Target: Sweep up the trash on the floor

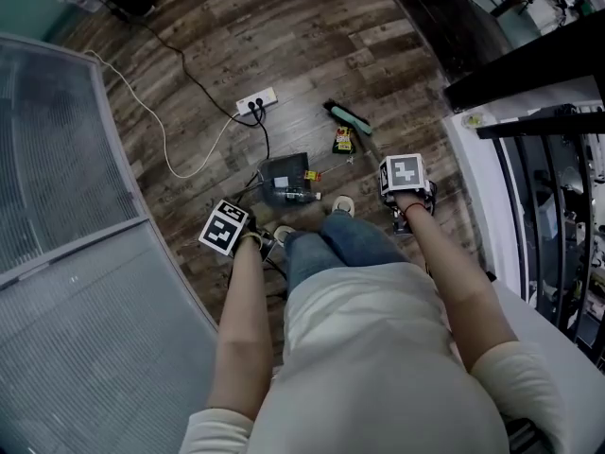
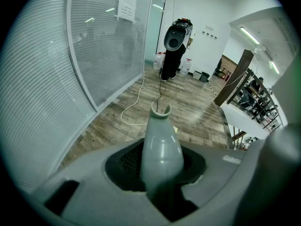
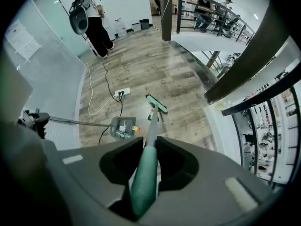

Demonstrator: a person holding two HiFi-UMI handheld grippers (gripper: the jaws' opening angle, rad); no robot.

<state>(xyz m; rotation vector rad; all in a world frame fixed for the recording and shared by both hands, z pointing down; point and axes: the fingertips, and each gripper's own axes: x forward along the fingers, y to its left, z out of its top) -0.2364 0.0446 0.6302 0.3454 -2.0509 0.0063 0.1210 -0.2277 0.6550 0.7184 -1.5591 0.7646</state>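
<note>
The left gripper [image 2: 162,173] is closed on the pale grey plastic handle [image 2: 161,140], which rises between its jaws at the centre of the left gripper view. This handle belongs to the long-handled grey plastic dustpan [image 1: 284,176], which is set flat on the dark wood-plank floor [image 1: 284,36] at the centre of the head view. It is judged to be parked there as the receiving point, and some small litter already lies in it.

The right gripper [image 3: 143,178] is clamped on the green grip of the grey-shafted broom [image 3: 151,126]. The green brush head [image 1: 348,117] rests on the floor up and right of the pan. The yellow-and-red packet [image 1: 343,140] (the loose trash nearest the brush) lies just below the brush head, apart from the pan, so the brush appears placed behind it for a stroke toward the pan.

No brand can be read. The packet's print is too small, and the paper sheets [image 2: 128,1] at the top of the left gripper view are illegible.
</note>
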